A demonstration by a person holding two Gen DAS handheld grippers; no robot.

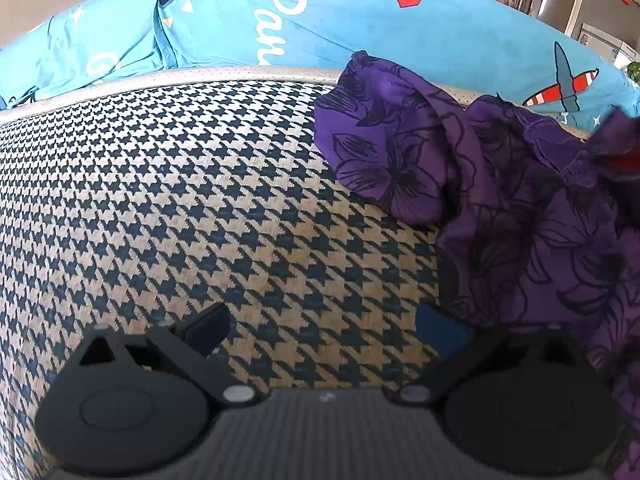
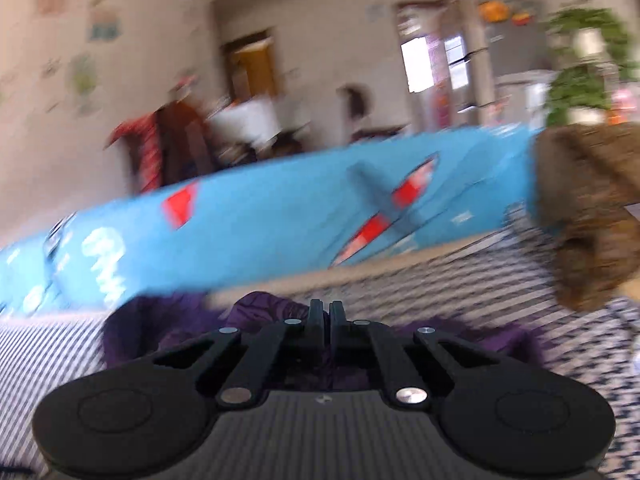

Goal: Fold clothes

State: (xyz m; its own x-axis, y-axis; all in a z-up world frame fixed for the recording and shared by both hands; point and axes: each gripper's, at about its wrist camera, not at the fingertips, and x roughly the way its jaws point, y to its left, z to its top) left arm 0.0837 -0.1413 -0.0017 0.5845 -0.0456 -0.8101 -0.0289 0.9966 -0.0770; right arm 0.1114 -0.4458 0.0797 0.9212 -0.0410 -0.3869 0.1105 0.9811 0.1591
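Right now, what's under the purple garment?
The purple garment lies crumpled on the houndstooth cover, which runs beneath its edge. Anything else underneath is hidden by folds.

A sofa seat cushion [image 1: 180,208] in navy-and-beige houndstooth weave carries everything. On its right part lies a crumpled purple garment with a dark flower print [image 1: 500,208], bunched into folds. Along the cushion's far edge rests a long light-blue cushion printed with white lettering, red shapes and an aeroplane [image 1: 360,28]. In the blurred right wrist view a brown furry thing [image 2: 588,208] sits at the right end of the seat.
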